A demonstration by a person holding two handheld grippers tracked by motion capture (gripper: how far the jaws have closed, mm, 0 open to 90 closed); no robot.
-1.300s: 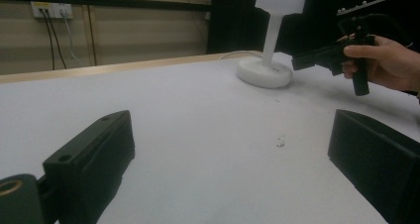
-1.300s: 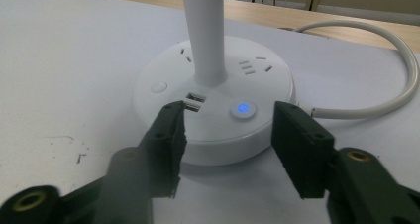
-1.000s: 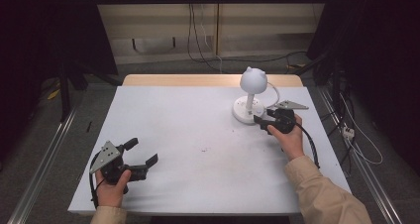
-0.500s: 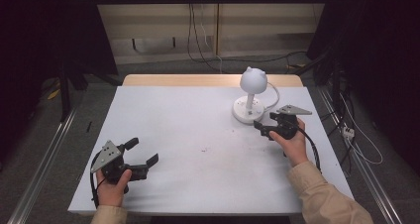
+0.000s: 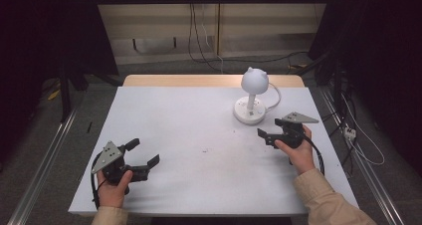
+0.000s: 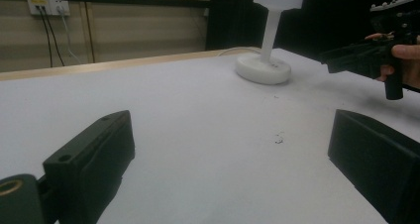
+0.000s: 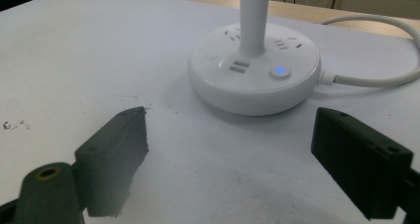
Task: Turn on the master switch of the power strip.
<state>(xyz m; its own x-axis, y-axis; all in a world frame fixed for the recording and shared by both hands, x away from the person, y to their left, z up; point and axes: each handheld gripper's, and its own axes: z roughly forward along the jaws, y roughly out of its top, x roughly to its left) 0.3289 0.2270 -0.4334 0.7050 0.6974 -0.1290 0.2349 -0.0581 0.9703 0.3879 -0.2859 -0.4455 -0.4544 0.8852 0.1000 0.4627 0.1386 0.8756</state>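
A white table lamp [image 5: 254,80] with a round head stands on a disc base [image 5: 250,114] at the back right of the white table [image 5: 199,130]. In the right gripper view the base [image 7: 255,85] carries sockets, USB ports and a button lit blue [image 7: 280,71]. My right gripper [image 5: 264,135] hovers just in front of and to the right of the base, apart from it. Its jaws have just been opening and stand wide with nothing between them [image 7: 229,135]. Near the front left corner my left gripper [image 5: 144,153] is open and holds nothing [image 6: 233,130].
The lamp's white cord [image 7: 376,80] runs off the base toward the table's back right. Small dark specks [image 5: 204,150] mark the table's middle. Metal rails [image 5: 45,160] and cables [image 5: 363,150] lie on the floor on either side.
My right gripper has drawn back from the lamp's base toward the person, and its jaws stand wider than before. The left gripper has stayed where it was.
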